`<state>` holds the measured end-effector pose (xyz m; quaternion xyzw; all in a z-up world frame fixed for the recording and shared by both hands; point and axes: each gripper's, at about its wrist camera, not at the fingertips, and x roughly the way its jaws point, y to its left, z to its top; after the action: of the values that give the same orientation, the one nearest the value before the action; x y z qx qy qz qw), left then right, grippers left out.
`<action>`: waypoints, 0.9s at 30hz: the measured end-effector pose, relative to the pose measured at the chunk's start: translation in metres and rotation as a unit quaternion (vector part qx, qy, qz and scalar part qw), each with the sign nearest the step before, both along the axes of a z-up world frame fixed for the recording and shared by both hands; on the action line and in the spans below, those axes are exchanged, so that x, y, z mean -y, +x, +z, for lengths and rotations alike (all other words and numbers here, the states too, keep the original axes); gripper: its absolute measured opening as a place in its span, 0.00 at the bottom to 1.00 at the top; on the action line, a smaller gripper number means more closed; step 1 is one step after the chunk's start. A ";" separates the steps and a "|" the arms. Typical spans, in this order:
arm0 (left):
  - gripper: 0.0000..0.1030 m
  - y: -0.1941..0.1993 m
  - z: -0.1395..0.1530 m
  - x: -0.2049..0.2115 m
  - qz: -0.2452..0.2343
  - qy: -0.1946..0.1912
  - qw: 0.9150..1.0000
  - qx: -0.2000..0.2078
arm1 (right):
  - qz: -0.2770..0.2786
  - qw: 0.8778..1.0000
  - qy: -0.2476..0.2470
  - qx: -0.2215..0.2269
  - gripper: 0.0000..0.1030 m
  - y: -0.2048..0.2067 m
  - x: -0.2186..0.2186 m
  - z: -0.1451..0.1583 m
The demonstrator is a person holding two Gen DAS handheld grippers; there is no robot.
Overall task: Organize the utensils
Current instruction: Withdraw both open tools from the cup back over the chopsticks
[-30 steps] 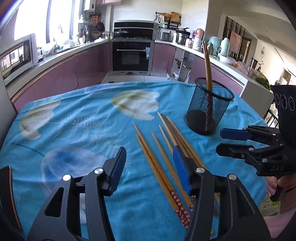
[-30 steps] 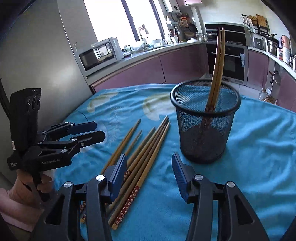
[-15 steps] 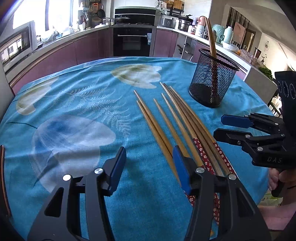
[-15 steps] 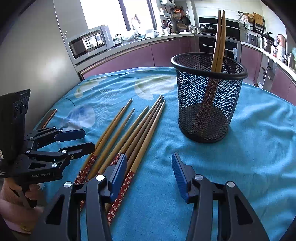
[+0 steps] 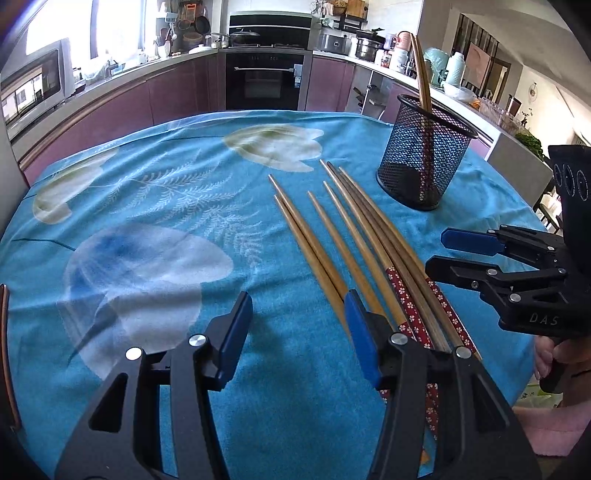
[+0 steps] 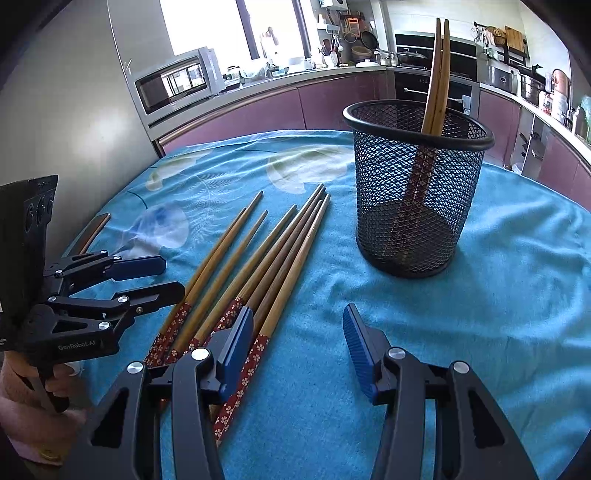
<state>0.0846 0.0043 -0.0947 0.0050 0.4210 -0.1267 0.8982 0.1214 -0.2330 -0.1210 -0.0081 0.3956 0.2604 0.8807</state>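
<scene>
Daylight is thrown in hard from the blown-out windows [image 6: 207,26] — the tabletop [image 5: 166,206] is lit bright and sharp. Heavy fisheye bending and dark vignetting are seen at the edges — no blur.

sunlit kitchen: purple cabinets [image 5: 173,96], black oven [image 5: 267,83], microwave [image 6: 177,83], bright window [image 6: 207,26].
</scene>
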 end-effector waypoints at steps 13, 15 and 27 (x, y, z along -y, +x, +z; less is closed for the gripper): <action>0.50 -0.001 -0.001 0.005 -0.007 0.004 1.000 0.000 | 0.000 1.000 -0.012 -0.001 0.47 0.001 -0.007 -0.004; 0.49 -0.001 -0.002 0.005 -0.007 0.006 1.000 -0.001 | -0.002 1.000 -0.013 -0.001 0.47 0.001 -0.007 -0.004; 0.43 -0.001 -0.002 0.005 -0.011 0.017 1.000 -0.004 | -0.007 0.999 -0.037 0.004 0.45 0.001 -0.007 -0.004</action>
<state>0.0839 -0.0007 -0.0966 0.0242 0.4268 -0.1293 0.8947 0.1223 -0.2260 -0.1255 -0.0389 0.4015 0.2389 0.8833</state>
